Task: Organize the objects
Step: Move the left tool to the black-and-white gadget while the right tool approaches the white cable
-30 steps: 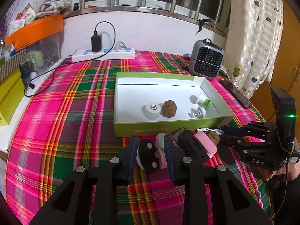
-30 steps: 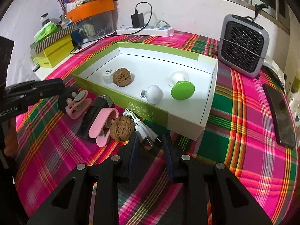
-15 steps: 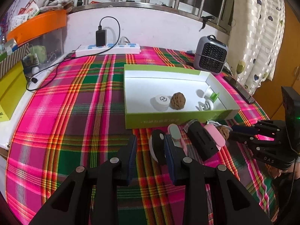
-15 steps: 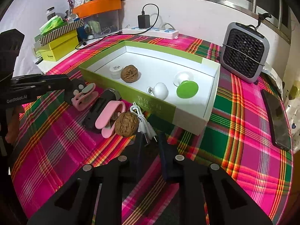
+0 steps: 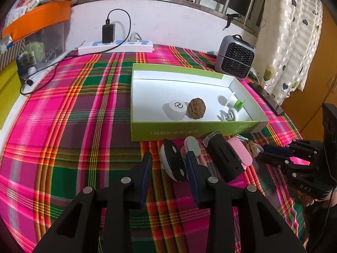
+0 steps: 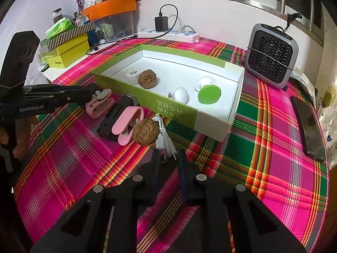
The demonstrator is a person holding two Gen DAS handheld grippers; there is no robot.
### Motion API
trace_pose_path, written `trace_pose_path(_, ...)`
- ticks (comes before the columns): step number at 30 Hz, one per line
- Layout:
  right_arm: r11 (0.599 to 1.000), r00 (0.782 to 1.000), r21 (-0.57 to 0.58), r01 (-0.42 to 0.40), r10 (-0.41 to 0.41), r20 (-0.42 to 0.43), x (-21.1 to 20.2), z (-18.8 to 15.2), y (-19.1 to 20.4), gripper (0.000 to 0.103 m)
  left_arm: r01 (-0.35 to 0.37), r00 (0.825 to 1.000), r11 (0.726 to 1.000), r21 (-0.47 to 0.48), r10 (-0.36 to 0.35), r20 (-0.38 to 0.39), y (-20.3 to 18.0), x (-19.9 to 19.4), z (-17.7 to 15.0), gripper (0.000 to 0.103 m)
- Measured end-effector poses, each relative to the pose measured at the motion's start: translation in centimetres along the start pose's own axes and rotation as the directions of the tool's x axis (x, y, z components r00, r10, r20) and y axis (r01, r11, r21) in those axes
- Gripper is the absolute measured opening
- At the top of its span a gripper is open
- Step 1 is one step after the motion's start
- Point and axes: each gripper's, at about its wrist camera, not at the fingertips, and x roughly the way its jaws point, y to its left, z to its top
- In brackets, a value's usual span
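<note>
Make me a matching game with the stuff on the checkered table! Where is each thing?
Things:
1. green round knob
2. white cable
3. phone
4. black charger

Places:
A. plugged into the white power strip
B. inside the green box
C. near the table's right edge
D. on the cloth, in front of the right gripper

Pairs: 1-B, 2-D, 3-C, 4-A

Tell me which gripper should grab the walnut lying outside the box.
Right. The right gripper is open and sits just short of the loose walnut, beside the white cable. The left gripper is over by the black-and-white object, with other items between.
</note>
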Motion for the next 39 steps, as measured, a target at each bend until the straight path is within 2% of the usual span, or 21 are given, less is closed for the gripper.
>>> trace_pose_path(5, 1.0, 1.0, -0.009, 0.001, -0.001, 0.002, 0.2, 0.2, -0.1, 0.025, 0.023, 1.0, 0.999, -0.035, -0.023, -0.002, 0.3, 0.4, 0.2, 0.031)
trace_pose_path(8, 1.0, 1.0, -0.012, -0.003, 0.002, -0.003, 0.5, 0.4, -0.1, 0.026, 0.041, 0.999, 0.998, -0.051, -0.042, -0.002, 0.5, 0.5, 0.3, 0.031)
trace_pose_path(12, 0.999, 1.0, -0.028, -0.02, 0.019, -0.018, 0.9, 0.5, 0.0, 0.025, 0.06, 0.998, 0.996, -0.064, -0.06, 0.003, 0.6, 0.6, 0.3, 0.024)
trace_pose_path(18, 0.999, 1.0, -0.05, -0.005, 0.004, -0.015, 1.0, 0.6, 0.4, 0.02, 0.051, 0.999, 0.998, -0.037, -0.051, 0.019, 0.2, 0.2, 0.1, 0.02)
trace_pose_path(39, 1.0, 0.998, 0.001, 0.029, -0.029, 0.047, -1.2, 0.0, 0.2, 0.018, 0.012, 0.995, 0.999, 0.032, -0.015, 0.103, -1.4, -2.9, -0.1, 0.019)
